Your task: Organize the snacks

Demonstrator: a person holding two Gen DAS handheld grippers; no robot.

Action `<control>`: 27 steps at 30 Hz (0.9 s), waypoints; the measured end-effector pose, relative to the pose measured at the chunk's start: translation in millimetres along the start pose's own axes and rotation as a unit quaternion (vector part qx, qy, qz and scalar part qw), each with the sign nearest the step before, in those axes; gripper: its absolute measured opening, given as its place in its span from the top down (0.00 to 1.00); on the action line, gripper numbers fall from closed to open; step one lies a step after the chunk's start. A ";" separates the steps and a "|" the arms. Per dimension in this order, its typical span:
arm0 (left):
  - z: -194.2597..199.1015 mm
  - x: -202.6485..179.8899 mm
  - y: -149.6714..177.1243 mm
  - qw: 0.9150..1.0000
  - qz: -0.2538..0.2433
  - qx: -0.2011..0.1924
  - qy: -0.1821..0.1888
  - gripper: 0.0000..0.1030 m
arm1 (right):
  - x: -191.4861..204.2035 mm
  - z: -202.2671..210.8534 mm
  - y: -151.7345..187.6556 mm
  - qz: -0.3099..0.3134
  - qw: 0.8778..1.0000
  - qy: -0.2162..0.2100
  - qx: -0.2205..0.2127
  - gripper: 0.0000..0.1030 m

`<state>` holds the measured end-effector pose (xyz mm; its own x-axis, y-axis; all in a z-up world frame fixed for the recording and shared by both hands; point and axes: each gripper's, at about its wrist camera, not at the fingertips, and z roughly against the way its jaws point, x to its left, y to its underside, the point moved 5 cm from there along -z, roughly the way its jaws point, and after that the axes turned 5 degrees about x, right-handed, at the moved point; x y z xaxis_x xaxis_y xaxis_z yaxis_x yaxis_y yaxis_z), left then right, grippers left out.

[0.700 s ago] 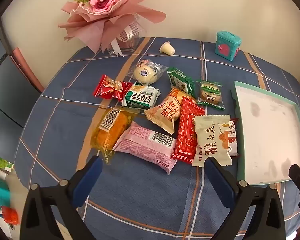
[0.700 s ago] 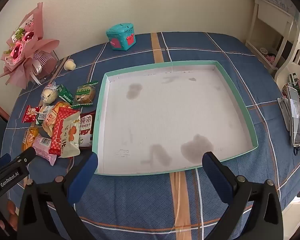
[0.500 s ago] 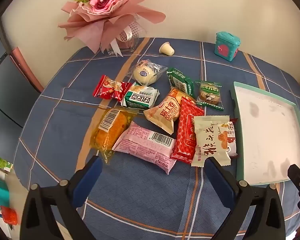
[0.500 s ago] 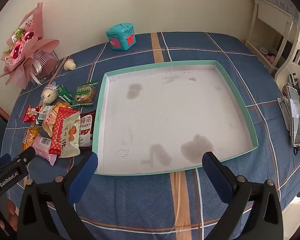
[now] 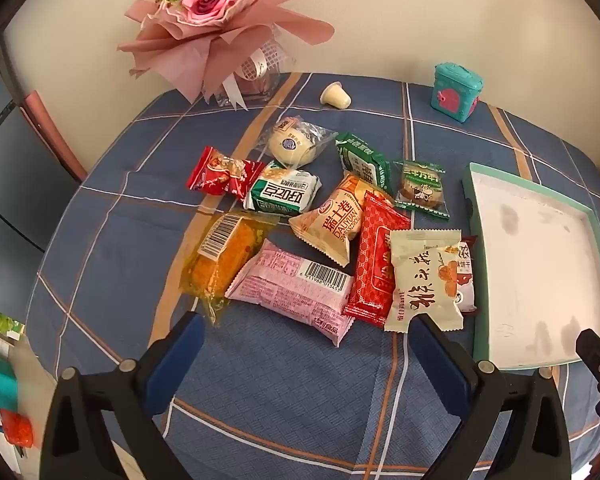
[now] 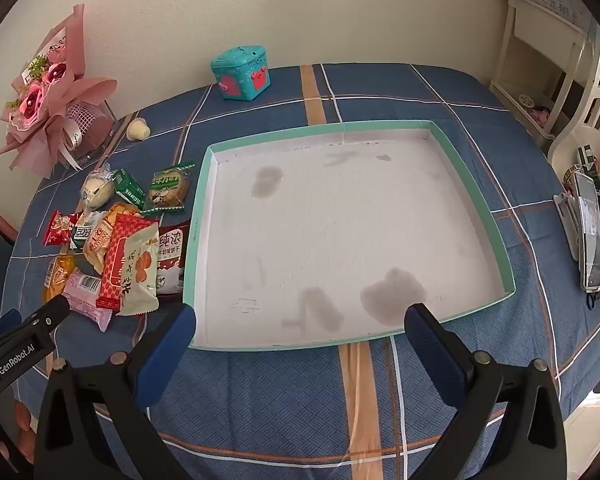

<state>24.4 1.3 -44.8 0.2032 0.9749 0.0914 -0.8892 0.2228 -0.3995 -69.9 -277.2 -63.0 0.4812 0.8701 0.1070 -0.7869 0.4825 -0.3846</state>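
Several wrapped snacks lie in a loose heap on the blue checked tablecloth. Among them are a pink pack (image 5: 292, 288), an orange cake in clear wrap (image 5: 220, 256), a red pack (image 5: 376, 256) and a cream pack (image 5: 424, 280). My left gripper (image 5: 306, 322) hovers open just in front of the pink pack, touching nothing. To the right of the heap (image 6: 120, 240) lies a shallow white tray with a teal rim (image 6: 380, 125), stained and with nothing in it. Over the tray's near edge my right gripper (image 6: 300, 312) is open and holds nothing.
A pink flower bouquet (image 5: 216, 20), a small cream cup (image 5: 335, 95) and a teal box (image 5: 456, 92) stand at the back by the wall. A white chair and a shelf with a phone (image 6: 588, 232) are off the table's right side. One left gripper finger (image 6: 28, 336) shows at lower left.
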 end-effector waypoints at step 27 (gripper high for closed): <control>-3.4 2.4 4.0 1.000 0.002 0.003 -0.001 0.00 | 0.3 -0.7 -0.6 0.000 1.000 0.002 0.000 0.00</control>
<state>22.7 4.5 -49.3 0.1979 0.9759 0.0916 -0.8930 0.2180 -0.3937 -69.0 -277.2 -63.4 0.4824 0.8698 0.1033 -0.7875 0.4823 -0.3838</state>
